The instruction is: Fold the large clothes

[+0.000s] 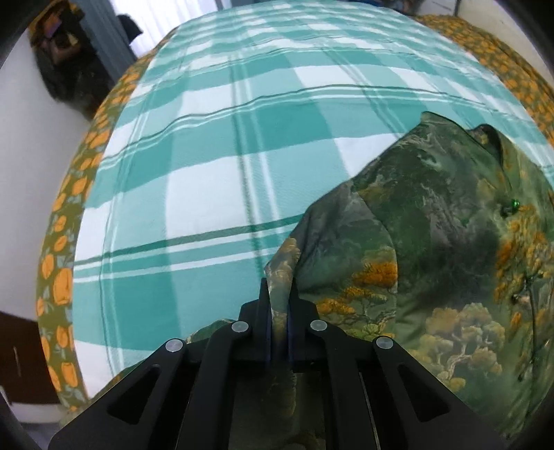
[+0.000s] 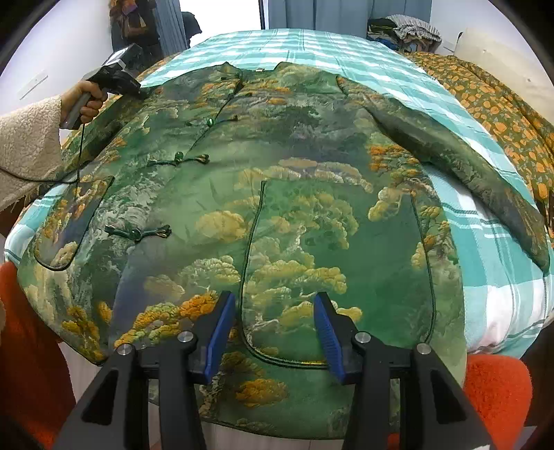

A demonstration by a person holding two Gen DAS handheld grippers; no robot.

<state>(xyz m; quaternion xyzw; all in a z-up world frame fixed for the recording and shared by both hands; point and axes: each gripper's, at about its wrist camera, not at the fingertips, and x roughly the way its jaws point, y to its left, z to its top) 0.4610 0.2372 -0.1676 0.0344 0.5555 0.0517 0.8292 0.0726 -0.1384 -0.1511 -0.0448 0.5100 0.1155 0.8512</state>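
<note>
Jacket (image 2: 277, 194) lay spread on your checked sheet (image 1: 207, 145); your left gripper (image 1: 279, 297) pinched its sleeve edge, while your right gripper (image 2: 273, 322) hovered agape above the hem.

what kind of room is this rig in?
Most likely a bedroom at home: the green printed jacket lies on a bed with a teal checked sheet and an orange-flowered quilt, curtains behind.

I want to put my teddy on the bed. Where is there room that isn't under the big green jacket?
Best spot: the bare checked sheet left of the jacket, up to the orange-flowered quilt at the edge. Also a checked strip on the right beyond the sleeve. The middle is all jacket, and the left gripper pinches its left sleeve.
</note>
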